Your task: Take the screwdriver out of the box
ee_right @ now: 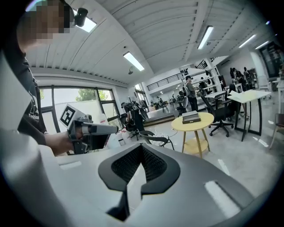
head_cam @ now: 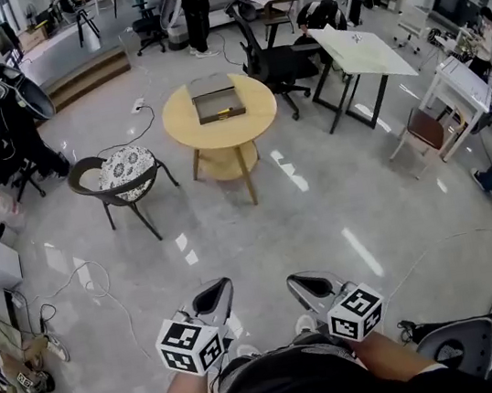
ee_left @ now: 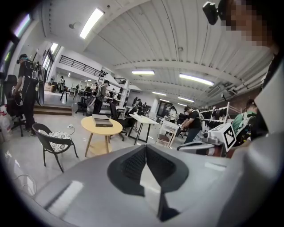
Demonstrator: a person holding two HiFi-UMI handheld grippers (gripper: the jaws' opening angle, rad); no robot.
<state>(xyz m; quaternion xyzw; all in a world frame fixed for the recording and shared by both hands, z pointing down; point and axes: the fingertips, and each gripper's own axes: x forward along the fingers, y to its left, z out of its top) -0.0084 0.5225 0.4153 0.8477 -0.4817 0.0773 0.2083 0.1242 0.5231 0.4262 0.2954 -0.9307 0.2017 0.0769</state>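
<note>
Keeping left gripper point(head_cam: 214, 296), right gripper point(head_cam: 308, 286) at 6 o'clock, both closed, empty. Locating box point(head_cam: 217, 100) on round table point(head_cam: 181, 127) at 12 o'clock, well apart; not discerning screwdriver inside. Needing walking closer, opening jaws before reaching in.

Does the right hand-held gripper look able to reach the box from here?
Probably not yet. The box sits on the round table well across open floor, while the right hand-held gripper is held near the person, jaws together. Nothing blocks the path; walking closer is needed.
</note>
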